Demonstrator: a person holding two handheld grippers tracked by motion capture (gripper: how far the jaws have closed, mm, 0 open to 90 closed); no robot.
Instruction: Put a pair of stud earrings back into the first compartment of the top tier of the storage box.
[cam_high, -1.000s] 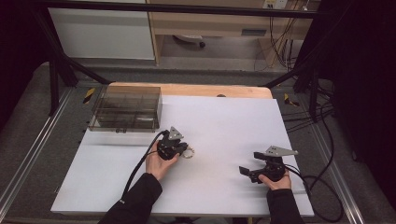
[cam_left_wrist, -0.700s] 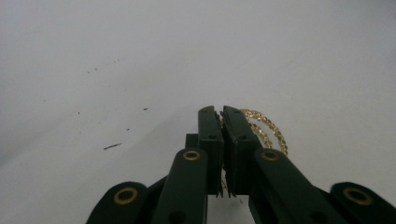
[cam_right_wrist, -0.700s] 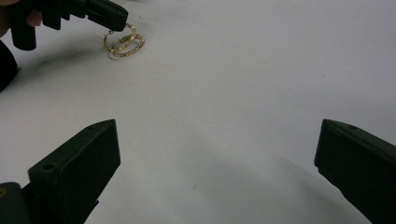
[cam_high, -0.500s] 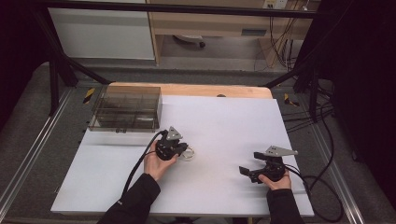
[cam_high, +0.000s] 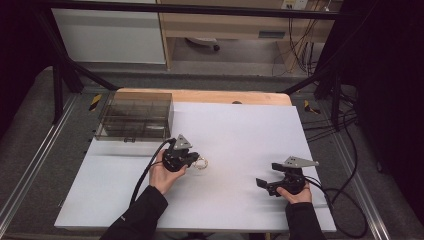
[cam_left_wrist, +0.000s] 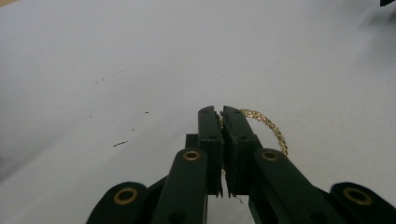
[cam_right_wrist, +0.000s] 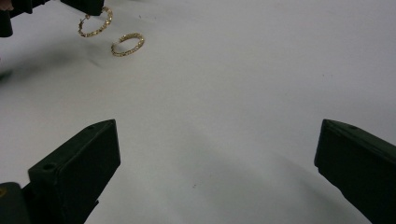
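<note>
A gold twisted hoop earring (cam_left_wrist: 272, 129) is pinched between the jaws of my left gripper (cam_left_wrist: 221, 113), which is shut on it just above the white table. In the high view the left gripper (cam_high: 193, 159) sits left of the table's middle, with the earring (cam_high: 202, 163) at its tip. In the right gripper view that held earring (cam_right_wrist: 95, 23) hangs from the left gripper's jaws, and a second gold hoop earring (cam_right_wrist: 127, 44) lies flat on the table beside it. My right gripper (cam_right_wrist: 217, 135) stands open with nothing between its jaws, near the front right of the table (cam_high: 265, 184).
A clear plastic box (cam_high: 135, 116) with several compartments stands at the table's back left. A wooden strip (cam_high: 225, 97) runs along the far edge of the white table (cam_high: 240, 135). Black cables (cam_high: 345, 200) trail off the right side.
</note>
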